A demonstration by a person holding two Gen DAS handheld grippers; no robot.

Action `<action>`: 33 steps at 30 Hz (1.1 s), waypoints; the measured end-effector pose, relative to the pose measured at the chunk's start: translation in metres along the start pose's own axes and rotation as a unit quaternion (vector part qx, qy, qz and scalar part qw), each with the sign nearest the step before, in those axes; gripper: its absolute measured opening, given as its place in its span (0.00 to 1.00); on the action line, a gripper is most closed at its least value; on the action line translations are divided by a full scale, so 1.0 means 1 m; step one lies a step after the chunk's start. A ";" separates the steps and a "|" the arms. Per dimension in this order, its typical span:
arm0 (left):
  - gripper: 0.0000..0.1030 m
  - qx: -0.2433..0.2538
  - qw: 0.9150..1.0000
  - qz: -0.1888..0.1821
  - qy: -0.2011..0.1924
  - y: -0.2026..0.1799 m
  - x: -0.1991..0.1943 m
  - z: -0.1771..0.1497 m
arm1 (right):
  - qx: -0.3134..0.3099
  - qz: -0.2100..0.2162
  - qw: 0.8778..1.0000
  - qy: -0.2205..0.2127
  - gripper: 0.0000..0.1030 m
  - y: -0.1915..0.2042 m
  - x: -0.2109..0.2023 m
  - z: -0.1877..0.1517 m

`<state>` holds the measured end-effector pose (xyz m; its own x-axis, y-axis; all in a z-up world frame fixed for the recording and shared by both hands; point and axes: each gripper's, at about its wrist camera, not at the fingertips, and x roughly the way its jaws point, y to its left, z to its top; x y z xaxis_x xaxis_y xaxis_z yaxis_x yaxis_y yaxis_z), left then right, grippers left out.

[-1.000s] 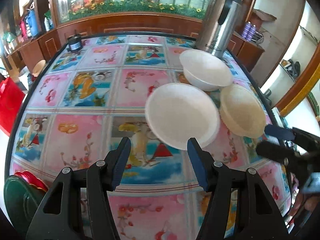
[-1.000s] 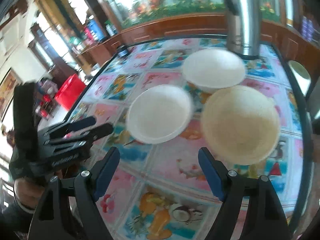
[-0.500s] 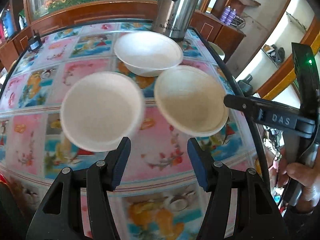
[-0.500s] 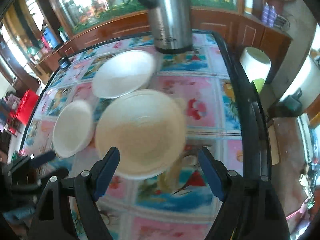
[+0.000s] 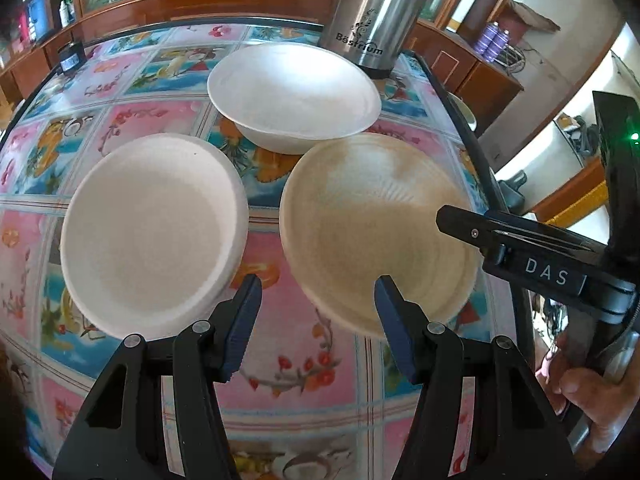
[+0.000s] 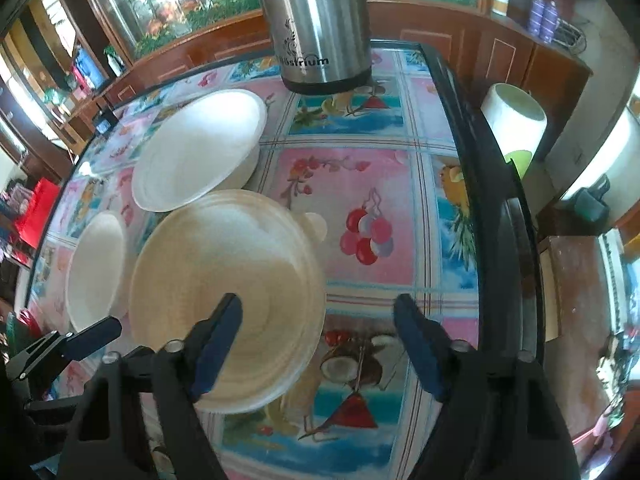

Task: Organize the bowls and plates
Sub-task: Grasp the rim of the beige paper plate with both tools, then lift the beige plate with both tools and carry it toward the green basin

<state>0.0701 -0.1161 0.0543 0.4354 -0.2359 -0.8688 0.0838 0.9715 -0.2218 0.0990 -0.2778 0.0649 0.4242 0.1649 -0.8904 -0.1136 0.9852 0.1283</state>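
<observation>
Three bowls stand on the patterned table. A beige bowl (image 5: 376, 216) (image 6: 224, 280) is nearest, a white bowl (image 5: 152, 228) (image 6: 94, 268) to its left, a larger white bowl (image 5: 294, 94) (image 6: 200, 148) behind them. My left gripper (image 5: 316, 312) is open and empty, low over the table between the near white bowl and the beige bowl. My right gripper (image 6: 318, 340) is open and empty, its left finger (image 6: 218, 340) over the beige bowl's near side. It also shows in the left wrist view (image 5: 520, 248) at the beige bowl's right rim.
A steel thermos jug (image 5: 380, 12) (image 6: 320, 20) stands behind the bowls. The table's black right edge (image 6: 496, 200) runs close to the beige bowl. A small dark object (image 5: 70, 58) sits at the far left. A white and green bin (image 6: 516, 124) stands off the table.
The left gripper has swung right and closer, from the white bowl to the gap beside the beige bowl. The right gripper has moved in over the beige bowl's near right side. Both stay open.
</observation>
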 end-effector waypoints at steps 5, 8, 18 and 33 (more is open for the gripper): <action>0.57 -0.003 1.000 0.005 0.012 -0.003 0.014 0.004 | -0.020 -0.010 1.000 0.016 0.45 0.004 0.009 0.006; 0.37 -0.005 1.000 0.014 0.007 -0.002 0.018 0.007 | -0.025 -0.010 0.999 0.024 0.30 0.004 0.012 0.007; 0.17 0.005 1.000 0.005 0.022 0.005 0.024 0.007 | -0.048 -0.016 0.998 0.033 0.20 0.010 0.002 -0.009; 0.17 0.037 0.997 -0.039 0.050 0.035 -0.036 -0.063 | -0.084 -0.021 0.995 0.039 0.22 0.056 -0.044 -0.089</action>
<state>0.0005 -0.0746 0.0501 0.3346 -0.3084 -0.8905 0.1812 0.9484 -0.2603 -0.0063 -0.2344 0.0725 0.3616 0.1131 -0.9254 -0.2493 0.9682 0.0209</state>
